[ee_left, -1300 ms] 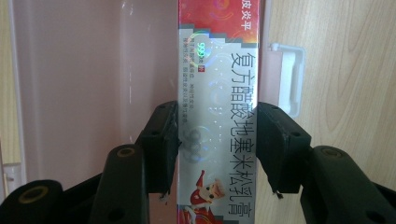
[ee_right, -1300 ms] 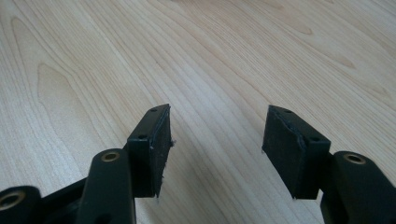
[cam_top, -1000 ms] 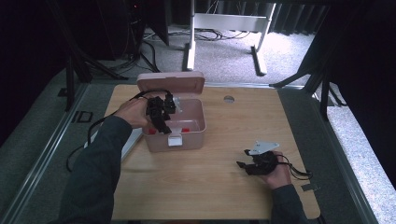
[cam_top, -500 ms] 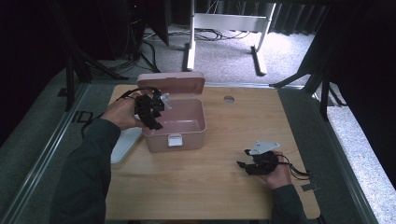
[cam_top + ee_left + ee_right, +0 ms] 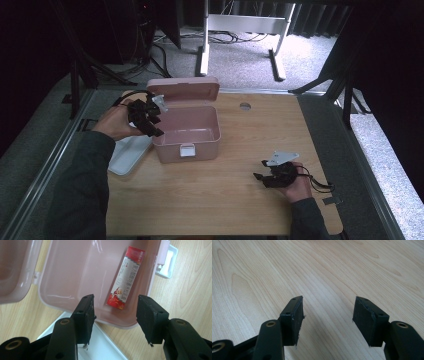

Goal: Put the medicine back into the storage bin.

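Right claw (image 5: 261, 177), near edge of the counter (image 5: 240, 200), right side: jaws spread apart, nothing between them. In the right gripper view the right claw (image 5: 328, 315) sits low over bare wood grain, with open counter ahead of it and to both sides.

Left claw (image 5: 152, 127), mid-depth at the left: held in the air over the left wall of the pink box (image 5: 187, 131), jaws parted, empty. In the left gripper view the left claw (image 5: 115, 315) looks down into the box (image 5: 75, 277). A red and white packet (image 5: 126, 277) lies flat on the box floor, along the wall on the latch side. Its near end lies just past the gap between the jaws, nearer the right-hand jaw. Claw and packet are apart, not touching.

A white tray (image 5: 127, 155) lies on the counter just beside the box's left wall, under the left hand (image 5: 115, 122). It also shows below the jaws in the left gripper view (image 5: 105, 350).

The box lid (image 5: 184, 90) stands open at the far side. White latch (image 5: 187, 149) on the near wall. Counter right of the box is open; a round hole (image 5: 244, 106) sits near the far edge.
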